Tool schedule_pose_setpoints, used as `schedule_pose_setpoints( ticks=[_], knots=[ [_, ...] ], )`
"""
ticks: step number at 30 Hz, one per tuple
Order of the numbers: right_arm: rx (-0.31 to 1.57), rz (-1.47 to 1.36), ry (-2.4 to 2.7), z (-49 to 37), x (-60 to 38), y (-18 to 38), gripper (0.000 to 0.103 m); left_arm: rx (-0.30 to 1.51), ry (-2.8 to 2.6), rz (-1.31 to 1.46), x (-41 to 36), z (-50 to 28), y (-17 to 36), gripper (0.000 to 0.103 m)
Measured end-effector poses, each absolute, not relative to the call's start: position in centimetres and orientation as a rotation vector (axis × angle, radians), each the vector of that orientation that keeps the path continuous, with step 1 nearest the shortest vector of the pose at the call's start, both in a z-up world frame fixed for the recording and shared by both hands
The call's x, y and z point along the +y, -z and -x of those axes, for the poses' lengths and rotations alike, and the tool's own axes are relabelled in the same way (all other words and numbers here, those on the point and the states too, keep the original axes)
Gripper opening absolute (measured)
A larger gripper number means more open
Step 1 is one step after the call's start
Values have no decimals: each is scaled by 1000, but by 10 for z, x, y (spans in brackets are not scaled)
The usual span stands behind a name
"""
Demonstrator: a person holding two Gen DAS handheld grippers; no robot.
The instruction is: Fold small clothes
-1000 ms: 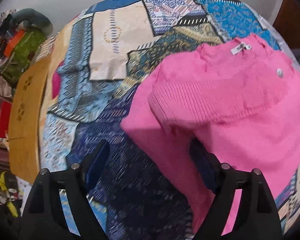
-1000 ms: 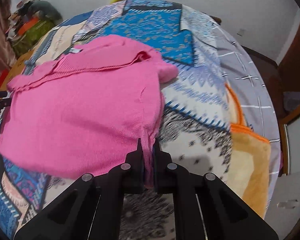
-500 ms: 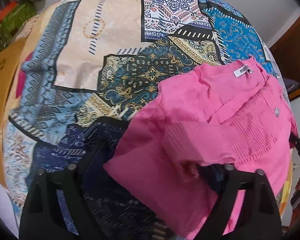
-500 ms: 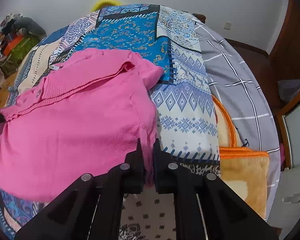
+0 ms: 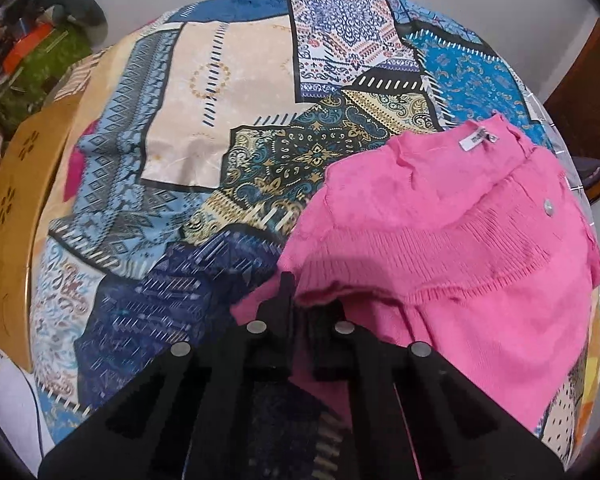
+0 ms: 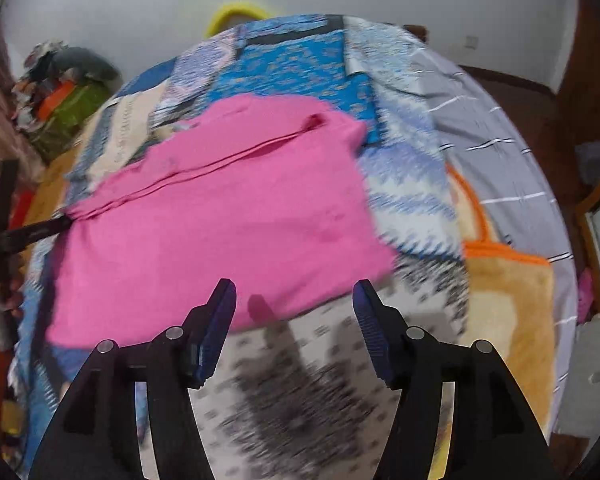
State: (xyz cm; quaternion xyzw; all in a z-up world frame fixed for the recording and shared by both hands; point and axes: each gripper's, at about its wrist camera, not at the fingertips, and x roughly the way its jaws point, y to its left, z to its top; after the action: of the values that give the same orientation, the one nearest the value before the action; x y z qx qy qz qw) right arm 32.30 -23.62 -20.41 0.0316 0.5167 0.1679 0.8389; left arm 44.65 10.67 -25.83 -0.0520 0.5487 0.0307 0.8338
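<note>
With left hand-held gripper just clamped on the pink sweater's edge and right hand-held gripper just released and empty, draw the fold evenly toward the bed's centre.

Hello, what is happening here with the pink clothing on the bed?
A person is folding a small pink sweater on a patchwork bedspread, holding a hand-held gripper in each hand. The left hand-held gripper has just closed on the sweater's near left edge and grips it. The right hand-held gripper has just been opening: its jaws stand apart, with nothing pinched between them, and the sweater's right side lies on the bed. The fold is not finished.
</note>
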Motion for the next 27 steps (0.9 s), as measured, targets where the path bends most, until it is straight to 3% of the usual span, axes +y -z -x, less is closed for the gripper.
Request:
schedule_pose_setpoints(
  ticks=[15, 23, 26, 27],
  knots=[
    [1273, -78, -601, -258, -131, 230, 57, 1170, -65, 90, 142, -328, 251, 0],
    [1246, -193, -569, -264, -100, 231, 60, 1109, -90, 88, 166, -290, 230, 2],
    [1219, -194, -539, -266, -90, 229, 60, 1100, -87, 86, 169, -285, 228, 10],
    [1214, -186, -533, -266, -89, 228, 57, 1104, -84, 91, 169, -284, 228, 17]
  ],
)
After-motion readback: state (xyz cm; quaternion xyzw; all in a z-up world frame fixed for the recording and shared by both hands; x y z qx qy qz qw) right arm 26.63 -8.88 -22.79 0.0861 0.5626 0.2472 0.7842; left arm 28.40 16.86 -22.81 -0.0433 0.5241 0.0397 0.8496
